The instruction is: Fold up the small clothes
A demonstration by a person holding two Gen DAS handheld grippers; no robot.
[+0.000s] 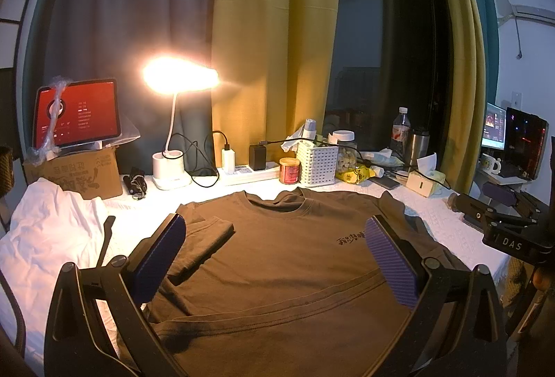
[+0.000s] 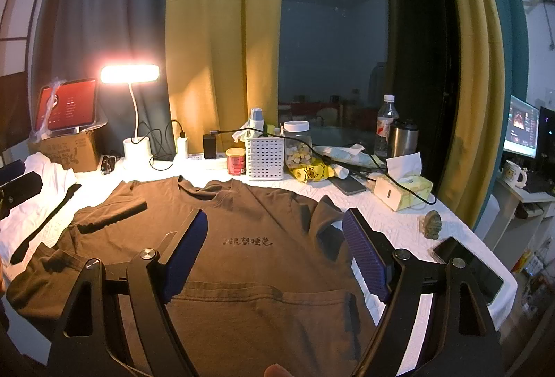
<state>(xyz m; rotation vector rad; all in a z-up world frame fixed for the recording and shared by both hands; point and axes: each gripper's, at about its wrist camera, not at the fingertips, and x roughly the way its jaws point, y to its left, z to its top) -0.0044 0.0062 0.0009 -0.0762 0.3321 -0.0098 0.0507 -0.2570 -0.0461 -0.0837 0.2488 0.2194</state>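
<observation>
Brown shirt point(image 1: 277, 255) is lying flat on the tabletop point(image 2: 399, 224), collar away, directly ahead of both wide-open, empty tools, left tool point(image 1: 275, 259) nearing its folded sleeve, right tool point(image 2: 277, 252) hovering mid-chest.

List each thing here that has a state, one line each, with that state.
Brown T-shirt: spread front-up on the table, left sleeve folded in, not yet folded further.
Left gripper: jaws open, holding nothing.
Right gripper: jaws open, holding nothing.
Desk lamp: on.
Tablet: screen lit, propped on a cardboard box.
White garment: crumpled, unfolded.
Snack jar: lid on.
Water bottle: capped, upright.
</observation>
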